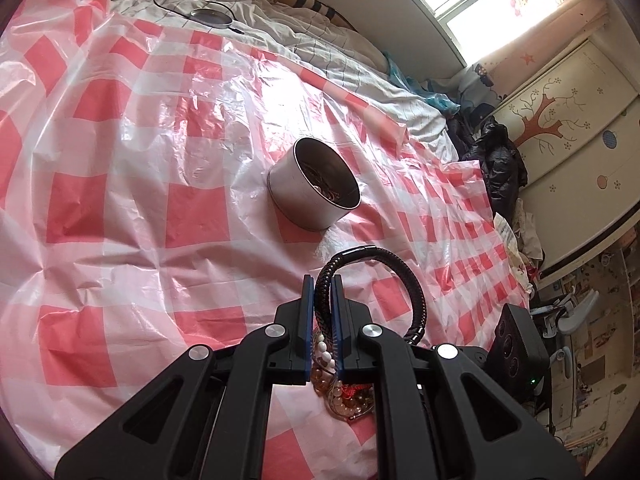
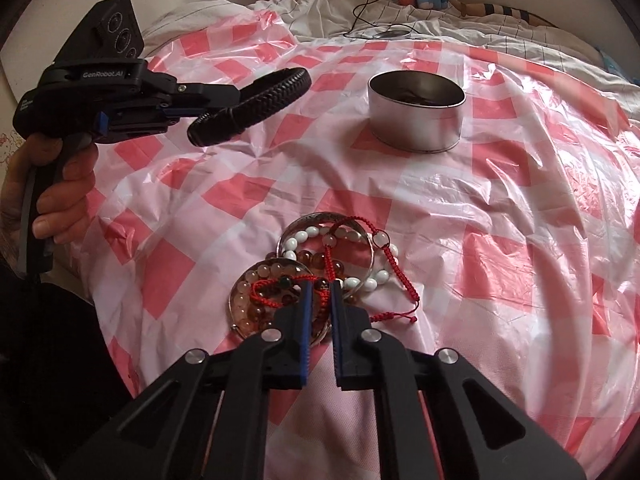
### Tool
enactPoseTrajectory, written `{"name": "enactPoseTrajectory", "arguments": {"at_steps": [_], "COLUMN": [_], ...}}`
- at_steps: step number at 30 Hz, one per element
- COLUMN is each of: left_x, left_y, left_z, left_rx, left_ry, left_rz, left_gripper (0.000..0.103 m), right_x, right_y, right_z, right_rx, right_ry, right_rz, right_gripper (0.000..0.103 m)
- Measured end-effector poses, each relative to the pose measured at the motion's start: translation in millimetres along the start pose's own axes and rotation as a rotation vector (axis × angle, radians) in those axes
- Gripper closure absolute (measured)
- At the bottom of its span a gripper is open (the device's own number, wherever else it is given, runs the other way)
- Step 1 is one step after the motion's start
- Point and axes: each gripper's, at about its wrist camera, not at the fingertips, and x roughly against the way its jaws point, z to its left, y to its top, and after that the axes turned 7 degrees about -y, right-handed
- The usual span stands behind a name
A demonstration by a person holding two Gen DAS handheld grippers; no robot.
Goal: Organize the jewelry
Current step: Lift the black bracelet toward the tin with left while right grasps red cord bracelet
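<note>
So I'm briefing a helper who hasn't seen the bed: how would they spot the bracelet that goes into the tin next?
On the red-checked plastic sheet, short of the round metal tin, find the left gripper. Its jaws pinch a braided black leather bracelet, the only one lifted clear of the beaded pile.

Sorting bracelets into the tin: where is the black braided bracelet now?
Black braided bracelet: clamped in the left tongs, lifted off the bed, short of the round metal tin.

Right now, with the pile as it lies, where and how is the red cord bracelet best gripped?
Probably at the bare cord loop draped over the right rim of the silver bangle, coming from above. There the red cord bracelet lies clear of the white beads, so thin fingers could pinch cord alone. Its knotted tail trails loose on the checked sheet.
</note>
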Motion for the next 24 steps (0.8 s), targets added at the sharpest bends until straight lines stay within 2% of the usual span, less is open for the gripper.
{"name": "enactPoseTrajectory", "arguments": {"at_steps": [4, 12, 17, 20, 24], "left_x": [0, -2, -6, -8, -14], "left_y": [0, 2, 4, 11, 26], "left_z": [0, 1, 1, 0, -3], "left_rx": [0.0, 0.0, 0.002, 0.002, 0.002], "left_ry": [0.001, 0.0, 0.001, -0.006, -0.016], "left_rz": [0.001, 0.0, -0.013, -0.039, -0.077], "left_gripper": [0.096, 0.096, 0.096, 0.096, 0.096], "right_x": [-3, 7, 27, 43, 55], "right_y": [1, 1, 6, 15, 30], "right_z": [-7, -13, -23, -40, -65], "right_rx": [-0.04, -0.065, -0.136, -0.234, -0.358], "right_ry": [0.011, 0.017, 0.085, 0.144, 0.156], "right_rz": [0.021, -0.021, -0.124, -0.222, -0.323], "right_gripper": [0.093, 0.093, 0.094, 0.094, 0.094]}}
